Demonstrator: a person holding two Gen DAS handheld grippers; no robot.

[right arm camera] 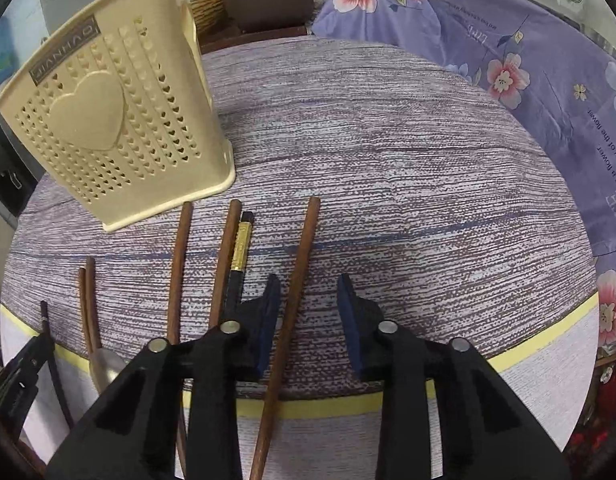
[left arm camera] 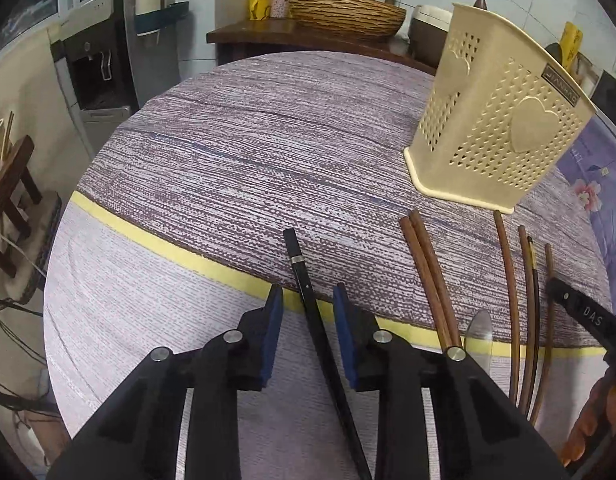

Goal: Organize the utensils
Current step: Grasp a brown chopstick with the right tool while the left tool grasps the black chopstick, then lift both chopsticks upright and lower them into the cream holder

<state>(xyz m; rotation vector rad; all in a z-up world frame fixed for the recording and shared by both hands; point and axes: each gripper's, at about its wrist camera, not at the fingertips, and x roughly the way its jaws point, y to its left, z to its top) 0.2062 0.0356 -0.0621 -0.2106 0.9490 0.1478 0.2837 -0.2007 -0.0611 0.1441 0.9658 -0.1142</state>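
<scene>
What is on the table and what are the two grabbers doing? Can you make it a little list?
table: round, purple-striped cloth
holder: cream utensil holder with heart holes, standing upright
left gripper: jaws open around a black chopstick, not squeezing it
right gripper: jaws open around a brown chopstick, not squeezing it
other utensils: more brown chopsticks, one black-and-gold chopstick, a metal spoon partly hidden
in holder: cannot tell

1. Utensil holder (right arm camera: 111, 120): small dark plate near rim, lettering reads mirrored, roughly "JIANHAO"; uncertain.
2. Purple floral cloth (right arm camera: 548, 92): printed "is a flower", "honey of the flower".
3. Black strap (left arm camera: 588, 316): "DAS".
</scene>
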